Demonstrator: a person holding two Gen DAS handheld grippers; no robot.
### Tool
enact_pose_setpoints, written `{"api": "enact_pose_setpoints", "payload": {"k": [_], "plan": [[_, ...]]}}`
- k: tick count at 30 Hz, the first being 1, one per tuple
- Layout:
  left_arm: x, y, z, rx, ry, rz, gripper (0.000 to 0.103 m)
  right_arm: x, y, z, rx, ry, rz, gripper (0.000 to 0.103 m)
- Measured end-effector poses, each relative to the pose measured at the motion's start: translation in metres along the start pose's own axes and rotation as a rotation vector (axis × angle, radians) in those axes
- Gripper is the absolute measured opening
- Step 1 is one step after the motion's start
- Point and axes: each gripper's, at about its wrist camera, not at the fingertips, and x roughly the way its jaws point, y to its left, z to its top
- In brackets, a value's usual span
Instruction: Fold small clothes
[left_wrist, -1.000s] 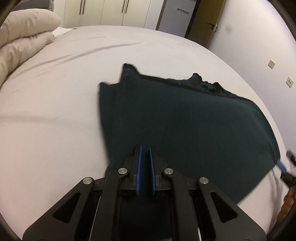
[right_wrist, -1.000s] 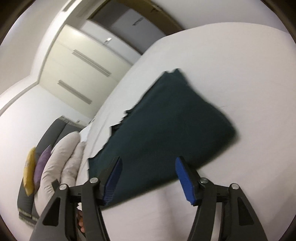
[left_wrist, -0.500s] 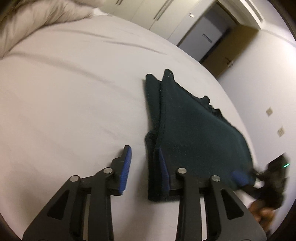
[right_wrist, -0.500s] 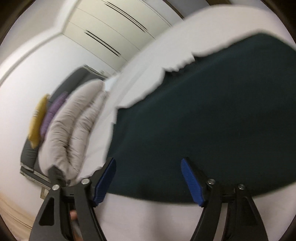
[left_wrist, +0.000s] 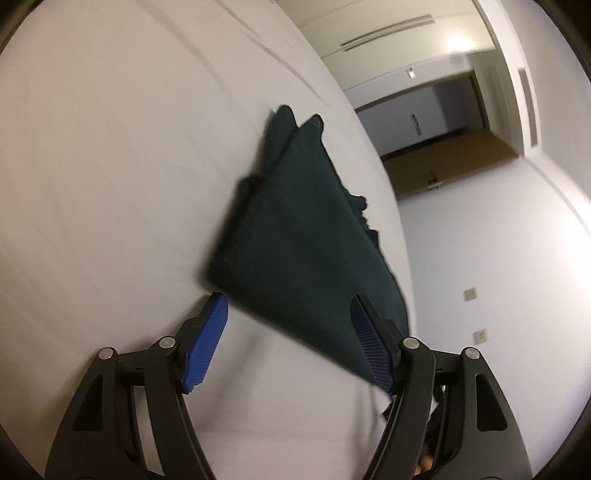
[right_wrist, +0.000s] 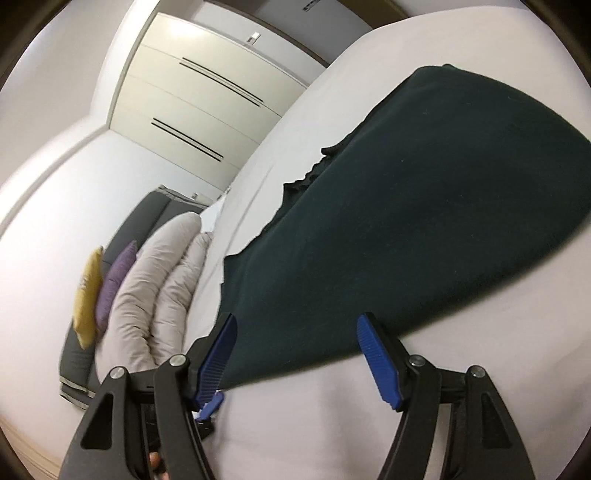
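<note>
garment (left_wrist: 306, 236) folded; long axis runs away | left tool (left_wrist: 291, 341) gaping; right tool (right_wrist: 299, 354) gaping

white bed (left_wrist: 110, 166), pillows (right_wrist: 155, 288), wardrobe (right_wrist: 207, 99), door (left_wrist: 443, 170)

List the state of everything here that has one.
Garment: folded, flat on the bed, held by neither gripper.
Left gripper: open, empty.
Right gripper: open, empty.
Wardrobe: shut.
Pillows: stacked.
</note>
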Motion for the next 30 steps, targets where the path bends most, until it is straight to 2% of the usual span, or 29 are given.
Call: {"api": "enact_pose_setpoints", "payload": {"k": [5,10,13,14,18,21,26,29,30], "plan": [[0.022,-0.005,-0.009,-0.100,-0.026,-0.025,0.068,0.000,0.010,0.001,-0.008,0.010,0.047,0.071],[0.046,-0.009,0.002,-0.161,-0.057,-0.061,0.068,0.012,0.027,0.004,-0.038,0.038,0.072,0.070],[0.062,-0.009,0.021,-0.189,-0.049,-0.089,0.046,0.026,0.041,0.009,-0.080,0.066,0.064,0.069],[0.068,-0.004,0.025,-0.211,-0.043,-0.093,0.035,0.034,0.047,0.013,-0.101,0.081,0.061,0.068],[0.082,0.006,0.037,-0.252,-0.037,-0.094,0.018,0.071,0.065,0.028,-0.152,0.140,0.051,0.067],[0.089,0.003,0.040,-0.233,-0.033,-0.082,0.012,0.101,0.071,0.038,-0.172,0.180,0.031,0.065],[0.093,-0.014,0.042,-0.159,-0.041,-0.031,0.010,0.133,0.060,0.043,-0.159,0.232,-0.036,0.064],[0.097,-0.045,0.046,-0.046,-0.061,0.017,0.010,0.129,0.042,0.048,-0.107,0.236,-0.017,0.061],[0.098,-0.063,0.045,0.021,-0.068,0.038,0.010,0.124,0.038,0.051,-0.098,0.230,-0.012,0.061]]}}
